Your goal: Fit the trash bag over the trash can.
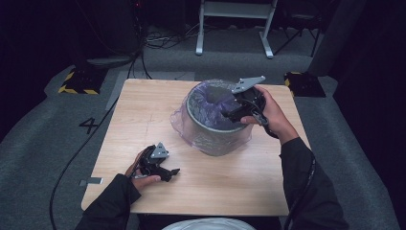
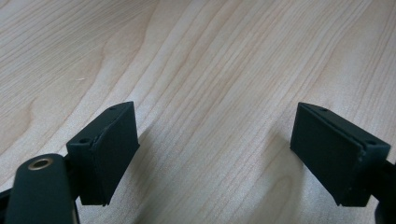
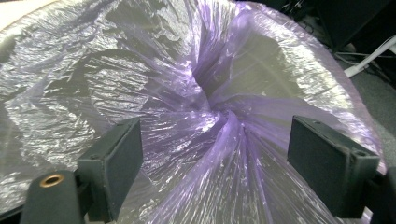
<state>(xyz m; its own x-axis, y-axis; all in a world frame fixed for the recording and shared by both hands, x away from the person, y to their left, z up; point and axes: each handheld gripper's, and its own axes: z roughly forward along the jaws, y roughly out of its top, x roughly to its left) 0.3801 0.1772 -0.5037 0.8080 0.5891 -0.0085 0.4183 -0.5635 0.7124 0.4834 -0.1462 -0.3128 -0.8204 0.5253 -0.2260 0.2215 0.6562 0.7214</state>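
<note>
Wooden table (image 1: 143, 120): right gripper (image 1: 229, 114) over bag (image 1: 210, 103) (jaws apart), left gripper (image 1: 173, 172) resting.

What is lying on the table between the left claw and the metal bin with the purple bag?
Nothing. In the high view, only bare light wooden table separates the left claw from the round grey metal bin lined with a thin purple plastic bag.

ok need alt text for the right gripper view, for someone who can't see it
The right gripper points into a crinkled, translucent purple plastic bag with its two black jaws wide apart and nothing between them. The bag's folds gather toward a dark hollow just ahead of the jaws. A strip of grey floor shows at the far right.
</note>
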